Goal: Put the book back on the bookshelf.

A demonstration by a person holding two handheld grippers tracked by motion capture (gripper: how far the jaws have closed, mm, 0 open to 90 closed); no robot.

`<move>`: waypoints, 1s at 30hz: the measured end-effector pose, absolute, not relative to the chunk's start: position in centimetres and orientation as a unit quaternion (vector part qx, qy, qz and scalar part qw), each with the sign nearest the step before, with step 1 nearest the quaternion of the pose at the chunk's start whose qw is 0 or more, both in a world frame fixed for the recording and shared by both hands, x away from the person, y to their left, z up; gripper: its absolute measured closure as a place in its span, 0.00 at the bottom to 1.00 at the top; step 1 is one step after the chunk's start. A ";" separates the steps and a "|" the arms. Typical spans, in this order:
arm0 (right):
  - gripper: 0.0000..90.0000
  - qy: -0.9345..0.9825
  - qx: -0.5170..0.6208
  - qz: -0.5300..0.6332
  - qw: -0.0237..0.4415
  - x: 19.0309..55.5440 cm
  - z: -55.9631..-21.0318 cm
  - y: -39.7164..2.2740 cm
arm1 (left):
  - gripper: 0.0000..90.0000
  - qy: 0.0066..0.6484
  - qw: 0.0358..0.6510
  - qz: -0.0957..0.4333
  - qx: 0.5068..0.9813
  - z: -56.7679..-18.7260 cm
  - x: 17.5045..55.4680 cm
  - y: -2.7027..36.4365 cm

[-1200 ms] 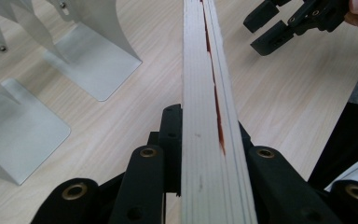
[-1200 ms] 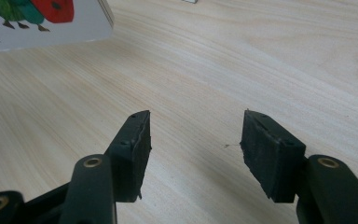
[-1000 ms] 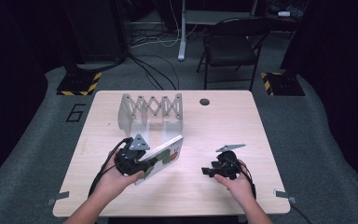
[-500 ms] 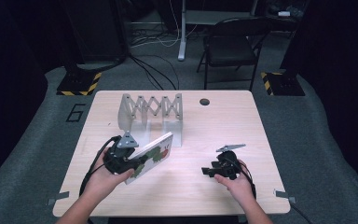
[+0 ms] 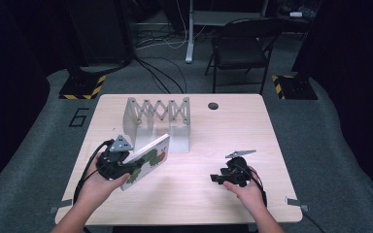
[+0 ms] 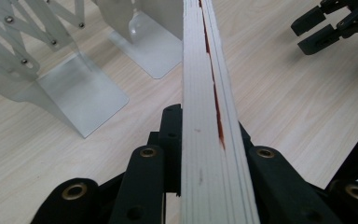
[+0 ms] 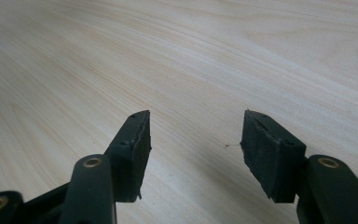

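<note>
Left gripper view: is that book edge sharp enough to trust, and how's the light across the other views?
Left gripper view: the book edge is sharp nearby and softens toward the top. High view: the table is evenly lit, the surroundings dark, and the whole frame a bit soft. Right gripper view: the right gripper jaws are crisp, with faint shadows on the wood.

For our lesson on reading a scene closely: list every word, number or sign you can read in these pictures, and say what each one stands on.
"6": large dark numeral on the grey floor mat, left of the table.
Book in the left gripper: its cover shows a green and red picture; any title is too blurred to read.
Nothing else is readable.
</note>
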State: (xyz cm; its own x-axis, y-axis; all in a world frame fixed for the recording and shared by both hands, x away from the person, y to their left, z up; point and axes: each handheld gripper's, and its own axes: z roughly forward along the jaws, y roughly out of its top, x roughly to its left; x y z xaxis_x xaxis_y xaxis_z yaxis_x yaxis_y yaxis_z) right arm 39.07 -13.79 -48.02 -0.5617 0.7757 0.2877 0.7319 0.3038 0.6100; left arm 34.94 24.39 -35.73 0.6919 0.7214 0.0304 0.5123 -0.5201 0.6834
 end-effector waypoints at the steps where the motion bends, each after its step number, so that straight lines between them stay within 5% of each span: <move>1: 0.47 0.807 0.471 0.355 0.025 39.0 -47.9 -13.8 | 0.84 0.362 0.333 0.157 0.856 -35.7 34.9 24.6; 30: 0.47 0.810 0.467 0.353 0.028 39.1 -48.0 -13.9 | 0.84 0.402 0.334 0.182 0.833 -35.5 34.7 27.9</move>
State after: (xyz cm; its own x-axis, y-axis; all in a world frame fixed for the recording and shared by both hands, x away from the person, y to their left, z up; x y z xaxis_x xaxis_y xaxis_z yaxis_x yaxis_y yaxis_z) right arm 39.08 -13.94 -48.01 -0.5619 0.7763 0.2856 0.7375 0.3138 0.5981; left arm 34.73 27.93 -35.52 0.6101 0.7915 0.0352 0.5478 -0.4535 0.7030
